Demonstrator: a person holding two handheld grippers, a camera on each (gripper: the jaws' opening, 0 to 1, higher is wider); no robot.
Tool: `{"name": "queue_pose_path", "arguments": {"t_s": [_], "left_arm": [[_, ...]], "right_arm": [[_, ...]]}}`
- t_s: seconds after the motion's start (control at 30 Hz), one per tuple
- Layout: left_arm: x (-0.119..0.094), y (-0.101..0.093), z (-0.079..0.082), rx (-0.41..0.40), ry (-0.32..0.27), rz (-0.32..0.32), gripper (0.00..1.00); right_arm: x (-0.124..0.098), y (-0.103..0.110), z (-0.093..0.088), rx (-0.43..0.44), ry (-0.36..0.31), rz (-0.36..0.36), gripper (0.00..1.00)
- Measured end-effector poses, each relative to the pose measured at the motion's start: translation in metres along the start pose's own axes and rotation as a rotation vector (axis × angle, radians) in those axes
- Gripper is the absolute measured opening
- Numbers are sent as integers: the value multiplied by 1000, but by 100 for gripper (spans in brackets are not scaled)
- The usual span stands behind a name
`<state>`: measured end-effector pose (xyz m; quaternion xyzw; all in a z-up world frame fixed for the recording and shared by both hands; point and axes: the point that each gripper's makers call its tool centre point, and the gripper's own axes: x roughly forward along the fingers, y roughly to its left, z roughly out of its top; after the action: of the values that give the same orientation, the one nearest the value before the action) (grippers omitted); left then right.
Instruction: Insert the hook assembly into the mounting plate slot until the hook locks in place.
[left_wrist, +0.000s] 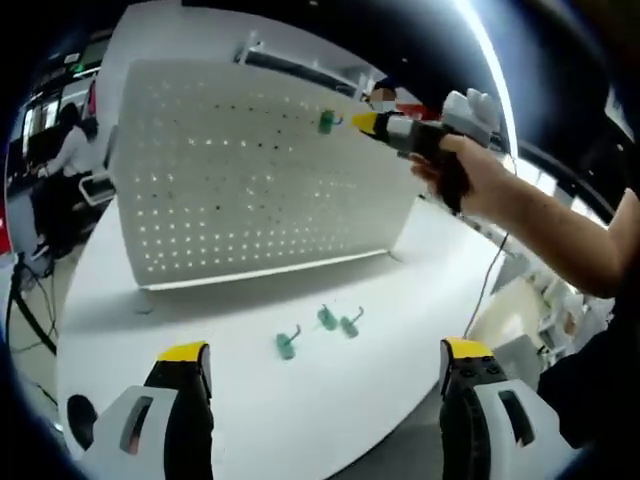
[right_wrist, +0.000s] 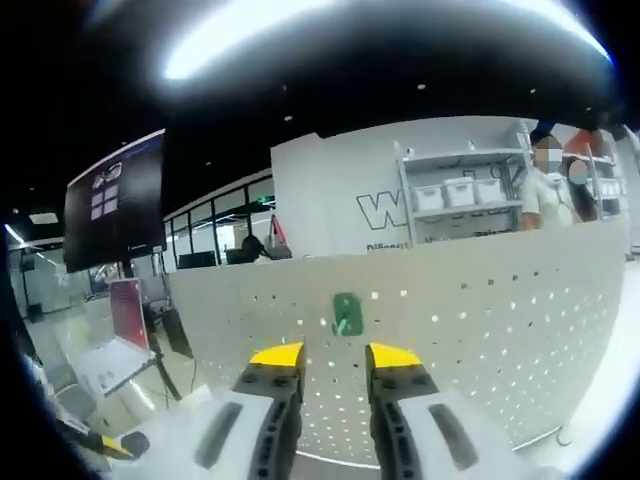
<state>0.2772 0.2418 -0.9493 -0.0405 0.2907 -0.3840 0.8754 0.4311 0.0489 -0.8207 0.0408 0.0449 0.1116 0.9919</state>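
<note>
One white pegboard (left_wrist: 255, 175) stands upright on a white round table (left_wrist: 300, 400), and everything here is placed against it. Four green hooks can be counted. Three lie loose on the table in front of the board's lower edge: from left to right, the first hook (left_wrist: 287, 343), the second hook (left_wrist: 327, 318) and the third hook (left_wrist: 350, 324), the last two close together. The fourth hook (left_wrist: 327, 122) sits on the board's face near its upper right corner; in the right gripper view it (right_wrist: 347, 313) shows flat against the holes.

The left gripper (left_wrist: 325, 365) hovers low over the table's near edge, its jaws wide apart and holding nothing. The right gripper (right_wrist: 334, 357) points at the board just below the fourth hook, its yellow-tipped jaws slightly apart and not touching the hook; a hand (left_wrist: 470, 175) carries it in from the board's right.

Bare tabletop spreads between the loose hooks and the table's near rim, and to the board's right.
</note>
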Motion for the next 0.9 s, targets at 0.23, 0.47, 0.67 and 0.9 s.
{"name": "queue_pose_path", "arguments": {"t_s": [0.23,0.47,0.67,0.9], "left_arm": [[1,-4,-12,-6,29,-3,98],[1,-5,-20,15,55,8,98],[0,-9,-31,-27,76,-10,99],[-6,-7,-40,-45,88,-6,99]], "right_arm": [[-46,-6,-55,66,158,58,23],[-90,21,-105,2,298,155,24],[-120,50,-138,-45,390,243,26],[-143,80,-175,-52,488,325,26]]}}
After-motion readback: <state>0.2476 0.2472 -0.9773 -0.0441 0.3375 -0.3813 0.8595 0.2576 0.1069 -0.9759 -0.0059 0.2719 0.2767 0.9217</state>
